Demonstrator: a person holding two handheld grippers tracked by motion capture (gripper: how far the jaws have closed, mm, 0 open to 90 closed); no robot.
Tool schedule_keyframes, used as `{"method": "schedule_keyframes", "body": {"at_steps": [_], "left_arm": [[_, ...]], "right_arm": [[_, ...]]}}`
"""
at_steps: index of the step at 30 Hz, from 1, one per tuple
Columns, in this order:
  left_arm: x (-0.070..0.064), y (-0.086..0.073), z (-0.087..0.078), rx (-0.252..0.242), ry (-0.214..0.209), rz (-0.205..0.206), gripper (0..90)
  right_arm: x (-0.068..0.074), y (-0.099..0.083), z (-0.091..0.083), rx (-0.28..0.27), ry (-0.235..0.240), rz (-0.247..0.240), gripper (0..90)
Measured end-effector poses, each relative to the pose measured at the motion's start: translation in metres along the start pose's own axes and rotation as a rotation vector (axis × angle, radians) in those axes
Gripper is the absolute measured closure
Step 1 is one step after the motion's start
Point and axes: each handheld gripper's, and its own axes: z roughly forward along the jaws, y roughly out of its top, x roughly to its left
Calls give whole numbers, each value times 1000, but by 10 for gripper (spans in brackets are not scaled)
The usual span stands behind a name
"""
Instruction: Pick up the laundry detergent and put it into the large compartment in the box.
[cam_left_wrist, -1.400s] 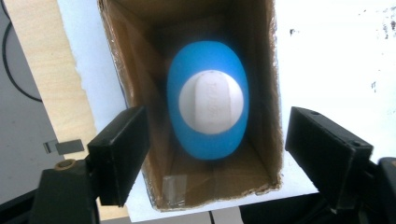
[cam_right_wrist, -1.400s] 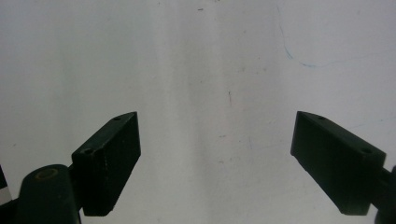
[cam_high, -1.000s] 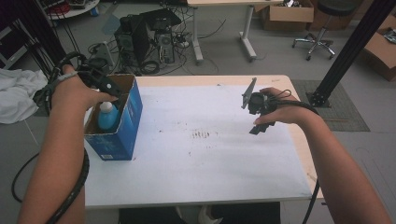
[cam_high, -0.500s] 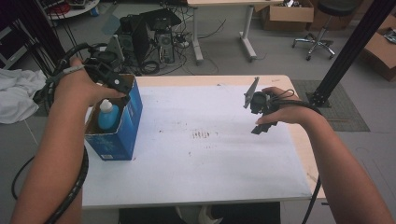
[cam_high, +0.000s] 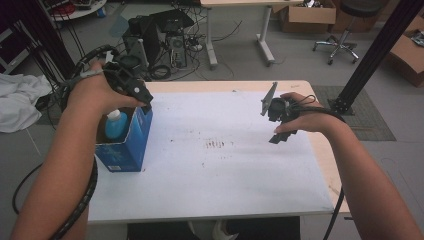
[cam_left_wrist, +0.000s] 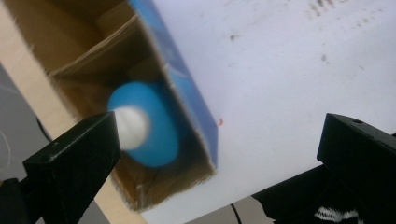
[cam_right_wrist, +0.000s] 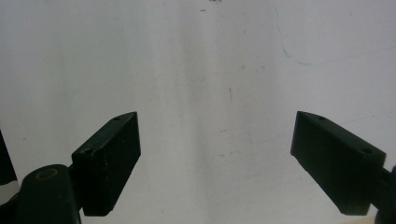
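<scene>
A blue cardboard box stands open-topped near the table's left edge. Inside it a blue bottle with a white cap stands upright. My left gripper hovers just above the box's far rim, open and holding nothing. In the left gripper view the bottle lies below, inside the box, and the left gripper has its jaws spread wide. My right gripper hangs over the right part of the table, open and empty. In its own view the right gripper points down at bare tabletop.
The white table has small dark specks near its middle. On the floor beyond it stand computer towers with cables, a desk leg and an office chair. A black post rises at the right.
My left gripper has lifted away from the bottle in the box and moved up and toward the box's far right rim. The right gripper has hardly moved.
</scene>
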Motion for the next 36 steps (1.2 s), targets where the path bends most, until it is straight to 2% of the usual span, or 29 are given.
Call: {"method": "schedule_keyframes", "body": {"at_steps": [1,2,4,6,11,15,19,22,24,25,27,32,36], "left_arm": [[-3,1,0,-7,10,18,1],[-8,4,-1,-20,32,64,1],[-13,7,-1,-32,20,102,1],[-19,11,1,-45,2,164,1],[-41,19,8,-54,-21,377,1],[-58,26,17,-46,-67,523,1],[-75,31,27,-49,-104,663,1],[-83,32,33,-39,-112,741,1],[-89,32,37,-59,-130,792,1],[-91,32,39,-67,-140,805,1],[-96,32,43,-51,-155,827,1],[-109,29,48,-31,-172,939,1],[-115,28,49,-19,-173,961,0]], "right_arm": [[0,0,0,0,1,-2,159],[0,0,0,3,2,-1,159],[0,-1,0,8,6,-2,159],[0,-2,0,13,9,1,159],[0,-2,-4,44,13,-3,160],[-1,-2,-12,32,14,-3,159],[-1,-1,-17,48,17,2,159],[0,1,-18,64,13,-3,160],[1,3,-18,67,13,-8,160],[2,4,-19,63,16,-12,160],[2,4,-20,71,19,-20,159],[2,4,-22,75,16,-27,160],[0,2,-22,80,19,-20,160]]}}
